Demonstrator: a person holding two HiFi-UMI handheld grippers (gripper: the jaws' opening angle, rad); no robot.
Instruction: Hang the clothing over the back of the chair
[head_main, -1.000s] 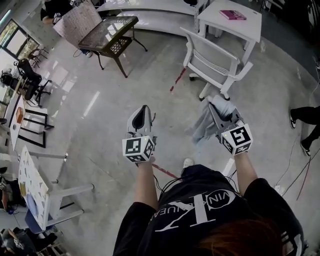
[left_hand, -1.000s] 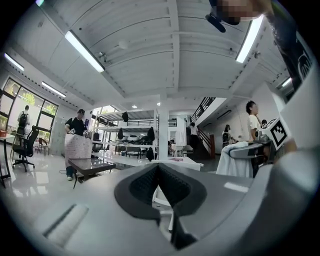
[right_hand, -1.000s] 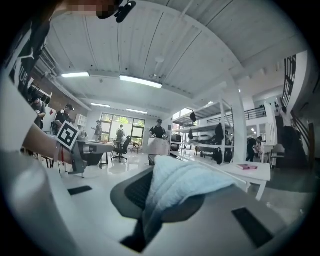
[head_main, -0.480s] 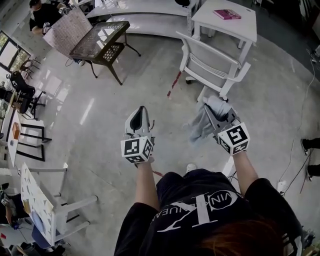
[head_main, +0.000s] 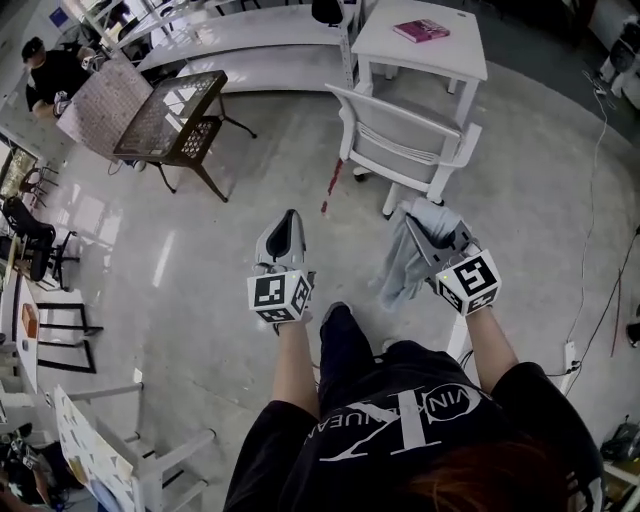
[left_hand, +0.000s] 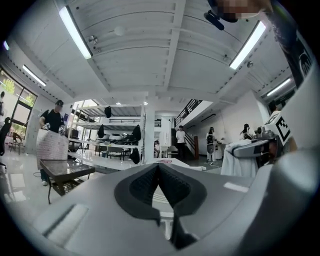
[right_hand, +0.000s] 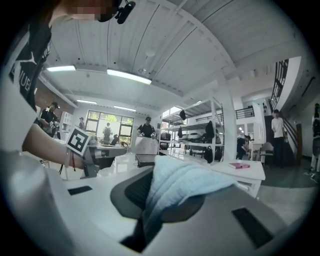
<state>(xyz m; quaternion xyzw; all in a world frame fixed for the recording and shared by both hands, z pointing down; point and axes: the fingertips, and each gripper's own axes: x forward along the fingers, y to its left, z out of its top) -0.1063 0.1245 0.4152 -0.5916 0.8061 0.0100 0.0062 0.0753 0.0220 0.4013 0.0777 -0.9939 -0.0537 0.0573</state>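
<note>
- Right tool (head_main: 425, 225): jaws pinch the pale blue-grey soft cloth garment (head_main: 400, 272). The right gripper view shows a fold of the cloth (right_hand: 185, 185) bunched between the pads and spilling over one jaw.
- Rest of the garment hangs loose below that tool, clear of the floor and not yet on any furniture.
- Left tool (head_main: 288, 225): jaws pressed together w/ nothing between them, held out level beside the right one.
- Change vs a sec ago: in the head view the white slatted-back armchair (head_main: 405, 135) sits much closer to both tools, and the white tabletop (head_main: 440, 62) w/ the pink book (head_main: 421, 30) behind it has also drawn nearer. The person is walking up to it, one leg stepping fwd between the arms.
- Grip looks the same as before: same pinch on the garment, same drape.
- Meaning for the task: carry phase is nearly over. The garment is near the chair but apart from it, and nothing lies over the backrest yet.
- Likely next: raise the cloth above the top rail and let it fall on both sides. The empty left tool could help spread it.
- Risk: a single-point pinch leaves the cloth bunched, so it may slide off the rail.
</note>
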